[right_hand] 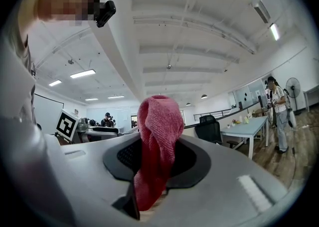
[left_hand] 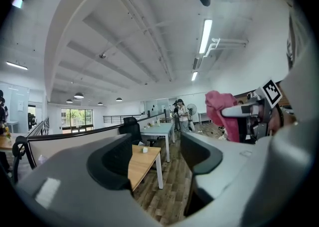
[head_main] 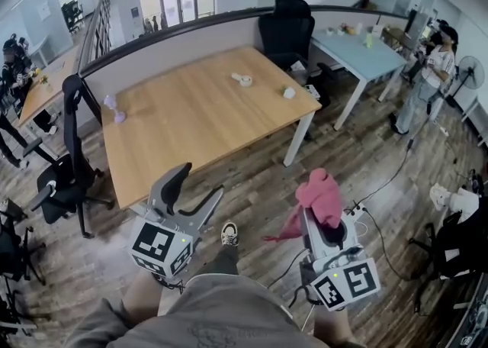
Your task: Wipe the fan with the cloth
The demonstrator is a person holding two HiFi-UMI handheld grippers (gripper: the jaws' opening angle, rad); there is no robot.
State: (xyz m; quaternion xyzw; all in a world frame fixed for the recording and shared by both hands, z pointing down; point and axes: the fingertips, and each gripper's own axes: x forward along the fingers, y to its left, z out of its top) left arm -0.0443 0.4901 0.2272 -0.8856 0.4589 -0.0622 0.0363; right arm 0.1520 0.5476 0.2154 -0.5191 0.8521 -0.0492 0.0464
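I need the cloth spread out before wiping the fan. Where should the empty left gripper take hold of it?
Probably the loose tail of the pink cloth drooping below the right gripper, approached from the left gripper side. The tail hangs free there, while the bunched top sits against the clamping jaws.

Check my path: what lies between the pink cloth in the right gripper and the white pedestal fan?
Head view: wood-plank floor crossed by a black cable, then a standing person just before the white pedestal fan.
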